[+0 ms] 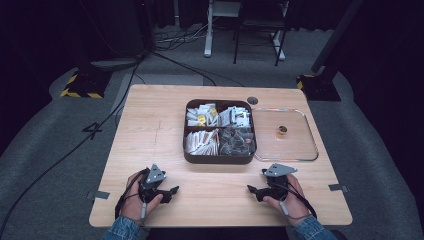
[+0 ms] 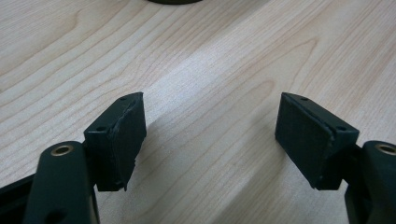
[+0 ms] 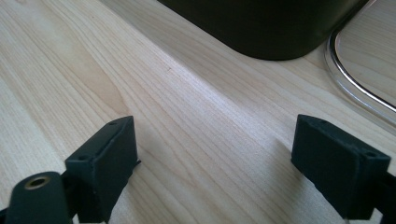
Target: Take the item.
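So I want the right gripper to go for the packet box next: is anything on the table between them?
Nothing visible. Bare table lies between the open right gripper and the brown box. The clear lid lies beside the box, off to the right.

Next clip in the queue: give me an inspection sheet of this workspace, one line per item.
Surface: light wooden table, bare in front of both grippers; tape pieces at its left and right edges.
Job's things: dark four-compartment box at table centre, filled with small packets; clear lid lying flat beside it on the right, with a small brown knob.
Clutter: nothing seen.
Grippers: left gripper and right gripper both held low near the table's front edge, jaws wide apart, nothing between them.
Cables: black cable running across the floor left of the table; more cables behind it.
Surroundings: grey floor, dark curtains, stand feet with yellow-black stripes, table legs at the back.
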### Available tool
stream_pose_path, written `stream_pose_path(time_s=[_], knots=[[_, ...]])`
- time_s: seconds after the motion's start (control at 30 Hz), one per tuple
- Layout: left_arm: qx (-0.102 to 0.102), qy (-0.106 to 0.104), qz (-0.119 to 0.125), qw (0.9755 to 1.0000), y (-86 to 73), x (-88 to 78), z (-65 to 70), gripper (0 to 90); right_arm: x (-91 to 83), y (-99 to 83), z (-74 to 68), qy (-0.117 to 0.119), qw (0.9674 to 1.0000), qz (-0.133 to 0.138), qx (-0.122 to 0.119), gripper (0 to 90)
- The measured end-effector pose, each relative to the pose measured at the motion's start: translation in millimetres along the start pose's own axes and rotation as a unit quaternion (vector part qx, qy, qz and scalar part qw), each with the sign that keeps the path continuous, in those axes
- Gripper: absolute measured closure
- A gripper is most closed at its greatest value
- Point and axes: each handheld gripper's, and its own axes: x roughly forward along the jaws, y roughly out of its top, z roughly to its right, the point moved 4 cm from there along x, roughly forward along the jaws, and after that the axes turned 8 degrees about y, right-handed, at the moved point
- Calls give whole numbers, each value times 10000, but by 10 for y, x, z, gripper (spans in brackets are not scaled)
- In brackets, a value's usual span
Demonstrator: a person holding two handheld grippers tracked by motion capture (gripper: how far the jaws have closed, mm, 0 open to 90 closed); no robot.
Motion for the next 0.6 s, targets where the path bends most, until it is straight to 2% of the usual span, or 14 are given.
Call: stream_pose_path(time_s=[0.6], knots=[[27, -5, -7, 10000, 3, 3, -8, 250, 1, 0, -8, -28, 10000, 9, 25, 144]])
